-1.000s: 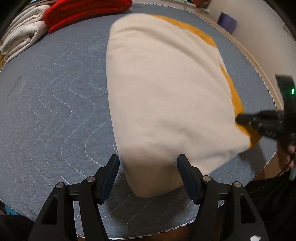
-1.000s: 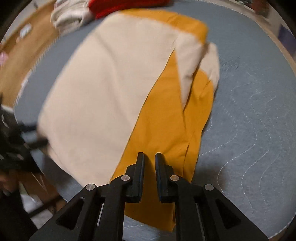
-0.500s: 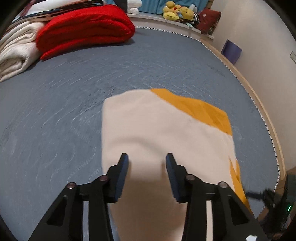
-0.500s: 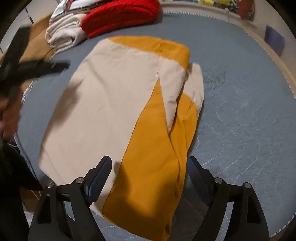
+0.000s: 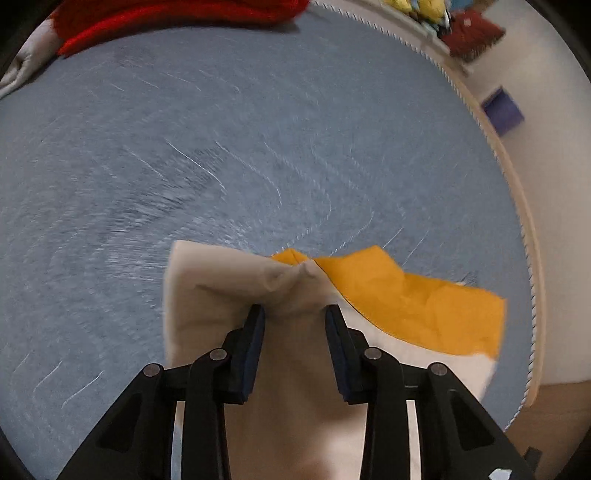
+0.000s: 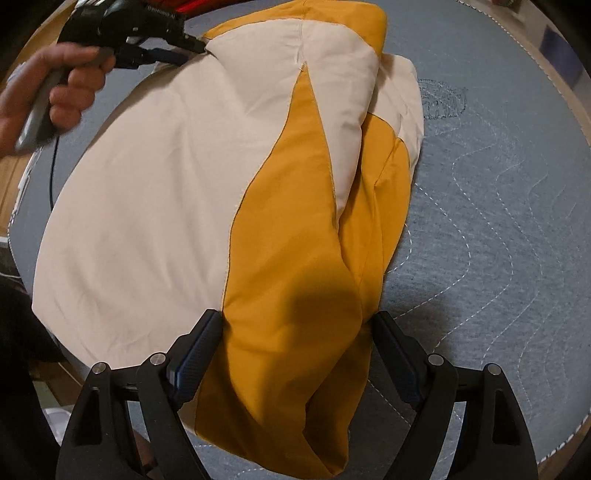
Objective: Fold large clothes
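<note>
We see a large cream and mustard-yellow garment (image 6: 207,177) lying folded on a grey quilted bed (image 6: 498,229), near its front edge. The cream panel takes up the left part and the yellow panel runs down the middle to the near hem, with a bunched sleeve layer along its right side.

Our left gripper (image 5: 295,317) is at the far corner of the garment, and its jaws are closing with a puckered ridge of cream cloth between them; the cloth rises into a small peak just ahead of the pads. In the right wrist view the same left gripper (image 6: 199,46) reaches the far corner from the left, held by a hand (image 6: 55,88).

Our right gripper (image 6: 299,332) stands wide open over the near end, its fingers straddling the yellow panel without pinching it, and it casts a round shadow on the cloth.

At the far edge of the bed lies a red blanket (image 5: 177,14), partly out of view. A purple box (image 5: 504,110) sits by the wall beyond the bed's rim.
</note>
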### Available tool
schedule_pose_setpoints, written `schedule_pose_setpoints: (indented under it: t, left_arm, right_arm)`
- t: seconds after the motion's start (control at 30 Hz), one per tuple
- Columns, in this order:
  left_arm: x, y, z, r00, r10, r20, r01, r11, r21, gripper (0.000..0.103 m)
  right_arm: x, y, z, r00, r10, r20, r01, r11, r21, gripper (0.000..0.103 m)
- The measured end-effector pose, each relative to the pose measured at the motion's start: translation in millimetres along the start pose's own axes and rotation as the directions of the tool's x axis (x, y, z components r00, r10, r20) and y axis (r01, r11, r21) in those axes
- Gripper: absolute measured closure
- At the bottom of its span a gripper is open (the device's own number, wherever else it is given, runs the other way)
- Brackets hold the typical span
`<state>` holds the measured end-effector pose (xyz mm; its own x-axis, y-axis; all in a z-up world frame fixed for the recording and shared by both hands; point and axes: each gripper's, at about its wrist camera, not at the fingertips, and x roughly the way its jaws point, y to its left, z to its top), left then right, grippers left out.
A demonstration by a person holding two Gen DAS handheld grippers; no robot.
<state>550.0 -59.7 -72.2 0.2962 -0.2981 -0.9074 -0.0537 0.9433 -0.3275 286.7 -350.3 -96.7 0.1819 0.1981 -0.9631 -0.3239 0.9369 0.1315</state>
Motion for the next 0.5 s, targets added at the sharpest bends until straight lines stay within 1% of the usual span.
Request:
schedule_pose_setpoints:
  t: [0.03, 0.07, 0.1, 0.13, 0.17, 0.2, 0.23, 0.3, 0.33, 0.37, 0.4, 0.43, 0.5]
  left_arm:
    - [-17.6, -2.3, -8.2, 0.999, -0.003, 0.032, 0.002, 1.000, 0.013, 0.071]
    - [-33.4, -5.1, -19.4, 0.999, -0.019, 0.047, 0.017, 0.998, 0.053, 0.071]
    - [-49.5, -8.9, -37.4, 0.998, -0.035, 0.055, 0.028, 0.993, 0.112, 0.071]
    - [-66.1, -11.4, -63.9, 0.998, -0.034, 0.060, 0.022, 0.982, 0.185, 0.071]
    - [-74.8, -11.5, -85.6, 0.998, -0.030, 0.053, 0.017, 0.973, 0.231, 0.071]
    - [-80.7, -9.8, -106.2, 0.999, -0.028, 0.042, 0.015, 0.964, 0.265, 0.071]
    - [-86.1, -6.8, -131.5, 0.999, -0.021, 0.027, 0.012, 0.955, 0.296, 0.071]
    - [-94.2, 2.6, -177.9, 1.000, -0.015, 0.003, 0.013, 0.943, 0.332, 0.071]
    - [-95.0, 2.8, -188.9, 1.000, -0.018, -0.004, 0.018, 0.939, 0.343, 0.071]
    - [-95.4, 2.3, -208.1, 1.000, -0.016, -0.013, 0.020, 0.931, 0.363, 0.071]
    - [-94.7, -0.8, -228.1, 1.000, -0.008, -0.010, 0.011, 0.919, 0.394, 0.071]
    - [-94.3, -3.7, -239.2, 1.000, -0.002, 0.002, 0.001, 0.908, 0.420, 0.071]
    - [-87.5, -10.5, -262.0, 1.000, 0.002, 0.013, -0.008, 0.887, 0.463, 0.071]
  right_arm:
    - [-4.7, 0.3, 3.1, 1.000, 0.004, 0.030, -0.004, 1.000, 0.010, 0.021]
    - [-16.3, 0.3, 8.0, 0.997, 0.011, 0.081, -0.013, 1.000, 0.027, 0.023]
    - [-28.7, -2.7, 11.3, 0.990, 0.027, 0.136, -0.033, 0.998, 0.047, 0.026]
    - [-43.1, -6.8, 16.3, 0.978, 0.055, 0.203, -0.071, 0.995, 0.071, 0.026]
    - [-51.3, -9.8, 20.6, 0.966, 0.069, 0.247, -0.093, 0.992, 0.087, 0.026]
    - [-56.9, -12.8, 27.8, 0.955, 0.066, 0.289, -0.100, 0.989, 0.105, 0.026]
    - [-56.8, -13.9, 33.7, 0.952, 0.058, 0.301, -0.097, 0.989, 0.114, 0.026]
    - [-49.1, -13.9, 51.8, 0.952, 0.052, 0.302, -0.093, 0.988, 0.124, 0.027]
    - [-45.2, -13.6, 58.3, 0.952, 0.056, 0.301, -0.098, 0.987, 0.126, 0.029]
    - [-40.3, -13.4, 67.7, 0.953, 0.058, 0.299, -0.101, 0.986, 0.131, 0.030]
    - [-34.3, -13.3, 77.1, 0.954, 0.053, 0.294, -0.097, 0.986, 0.138, 0.031]
    - [-28.3, -14.1, 81.9, 0.955, 0.047, 0.294, -0.093, 0.985, 0.144, 0.031]
    - [-13.1, -20.2, 96.3, 0.955, 0.012, 0.298, -0.067, 0.983, 0.174, 0.031]
